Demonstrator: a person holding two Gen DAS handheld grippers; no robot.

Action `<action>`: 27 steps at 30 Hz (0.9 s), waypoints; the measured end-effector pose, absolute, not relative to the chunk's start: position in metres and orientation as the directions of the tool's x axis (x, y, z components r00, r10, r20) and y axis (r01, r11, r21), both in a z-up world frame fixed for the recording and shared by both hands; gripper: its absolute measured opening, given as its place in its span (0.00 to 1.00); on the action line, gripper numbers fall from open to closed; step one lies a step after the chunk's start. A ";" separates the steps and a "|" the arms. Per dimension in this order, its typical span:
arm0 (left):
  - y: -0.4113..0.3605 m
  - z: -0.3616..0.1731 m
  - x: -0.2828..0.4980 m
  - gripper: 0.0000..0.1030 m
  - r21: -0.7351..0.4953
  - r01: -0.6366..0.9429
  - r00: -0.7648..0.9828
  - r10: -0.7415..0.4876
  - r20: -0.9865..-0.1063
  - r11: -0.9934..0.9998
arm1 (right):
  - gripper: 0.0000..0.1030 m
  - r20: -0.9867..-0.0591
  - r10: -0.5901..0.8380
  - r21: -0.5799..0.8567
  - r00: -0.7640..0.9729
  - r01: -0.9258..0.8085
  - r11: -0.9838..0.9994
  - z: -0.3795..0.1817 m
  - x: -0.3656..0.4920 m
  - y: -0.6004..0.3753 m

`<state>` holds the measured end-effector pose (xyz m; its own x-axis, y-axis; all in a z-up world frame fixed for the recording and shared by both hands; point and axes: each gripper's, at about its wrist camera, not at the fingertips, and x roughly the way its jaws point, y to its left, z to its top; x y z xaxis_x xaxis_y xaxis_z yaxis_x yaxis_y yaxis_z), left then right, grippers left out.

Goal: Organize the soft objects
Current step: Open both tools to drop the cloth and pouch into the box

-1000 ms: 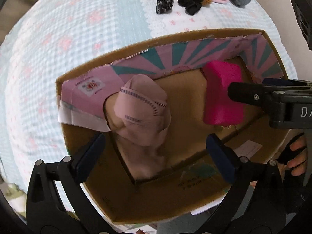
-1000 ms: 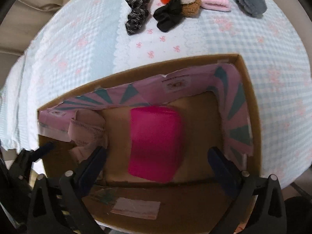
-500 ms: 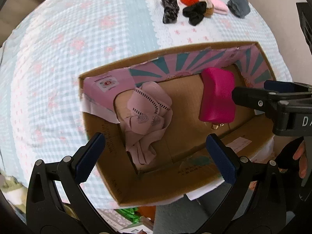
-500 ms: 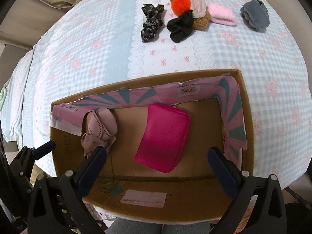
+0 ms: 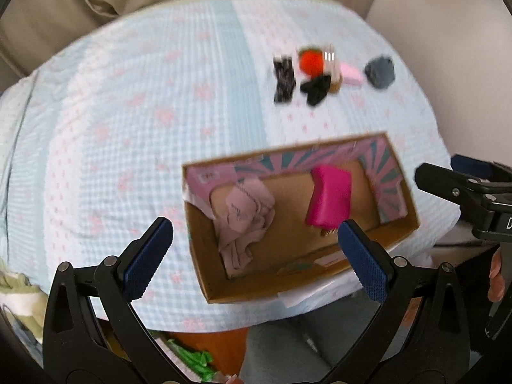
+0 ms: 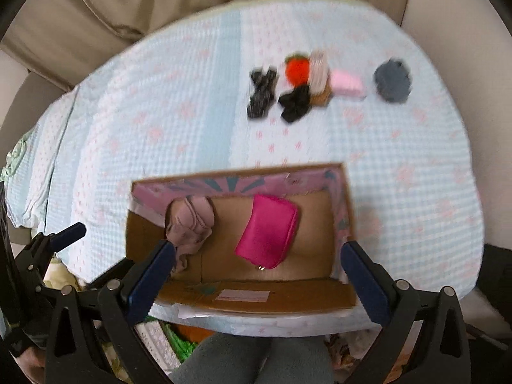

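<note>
An open cardboard box (image 5: 208, 275) (image 6: 144, 243) sits at the near edge of a cloth-covered table. Inside lie a crumpled pale pink cloth (image 5: 246, 214) (image 6: 188, 220) on the left and a magenta pouch (image 5: 329, 201) (image 6: 267, 232) in the middle. Both grippers hover high above the box's near side. My left gripper (image 5: 252, 256) is open and holds nothing. My right gripper (image 6: 256, 281) is open too, with nothing between its fingers. Far across the table lie a black patterned scrunchie (image 5: 283, 80) (image 6: 262, 92), an orange pompom (image 5: 312, 60) (image 6: 297, 68), a black scrunchie (image 6: 296, 102), a pink pad (image 6: 347, 83) and a grey scrunchie (image 5: 380, 72) (image 6: 393, 80).
The blue checked tablecloth (image 5: 144, 121) (image 6: 160, 121) covers the table between the box and the far items. A beige sofa (image 6: 160, 3) stands behind. The other gripper's arm (image 5: 464, 188) and a hand (image 5: 497, 275) show at the right edge. Clutter lies on the floor below the table.
Both grippers have drawn up and back from the box, so it looks smaller and more of the table shows. The cloth and pouch stay in the box. Both views are blurred by motion.
</note>
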<state>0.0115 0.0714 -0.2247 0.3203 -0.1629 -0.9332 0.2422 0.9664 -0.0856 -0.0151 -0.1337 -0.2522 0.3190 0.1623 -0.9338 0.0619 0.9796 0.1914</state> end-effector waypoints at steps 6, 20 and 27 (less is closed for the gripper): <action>0.070 -0.171 0.014 1.00 -0.093 0.220 0.443 -0.185 -0.877 0.971 | 1.00 -0.890 0.115 0.169 0.441 0.086 0.982 -0.198 -0.027 -0.158; -0.009 -0.131 0.070 1.00 -0.116 0.284 0.506 -0.251 -0.825 0.952 | 1.00 -0.817 -0.001 0.098 0.577 0.141 0.985 -0.132 0.002 -0.240; -0.059 -0.155 0.118 1.00 -0.101 0.313 0.477 -0.248 -0.843 0.944 | 1.00 -0.817 0.010 0.127 0.577 0.163 0.978 -0.139 0.045 -0.298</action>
<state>0.1178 -0.0585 -0.1549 0.4770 -0.2483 -0.8431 0.3129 0.9444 -0.1010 0.0450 -0.2979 -0.1390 0.5772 0.0100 -0.8165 0.1632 0.9783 0.1273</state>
